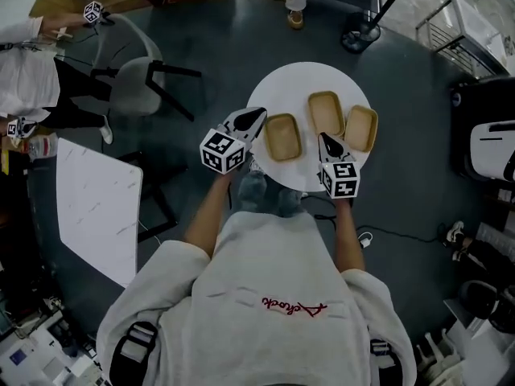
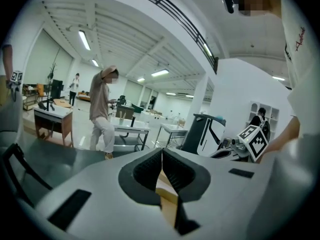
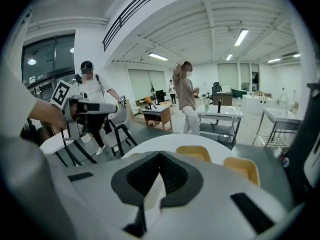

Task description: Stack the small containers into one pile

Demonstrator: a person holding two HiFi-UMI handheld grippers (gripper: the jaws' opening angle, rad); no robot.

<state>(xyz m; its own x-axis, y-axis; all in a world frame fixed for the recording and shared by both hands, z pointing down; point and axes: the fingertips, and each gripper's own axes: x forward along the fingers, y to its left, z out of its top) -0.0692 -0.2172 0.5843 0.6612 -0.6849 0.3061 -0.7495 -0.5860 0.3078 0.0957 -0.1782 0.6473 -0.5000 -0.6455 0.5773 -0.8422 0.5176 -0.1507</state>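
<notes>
Three shallow tan containers lie side by side on a round white table [image 1: 278,87]: a left one [image 1: 283,137], a middle one [image 1: 326,112] and a right one [image 1: 360,128]. My left gripper [image 1: 256,117] hovers at the left container's left edge, jaws shut and empty. My right gripper [image 1: 326,140] hangs over the table's near edge, just below the middle container, also shut with nothing in it. In the left gripper view the jaws [image 2: 162,156] meet, with a strip of tan container [image 2: 168,204] behind them. The right gripper view shows closed jaws [image 3: 159,164] and two containers [image 3: 194,153] [image 3: 242,167] beyond.
A grey chair [image 1: 135,83] and a white rectangular tabletop [image 1: 96,203] stand to the left, with a person [image 1: 32,71] beside them. A dark machine [image 1: 483,135] sits at the right. A cable [image 1: 394,233] runs over the dark floor near the table.
</notes>
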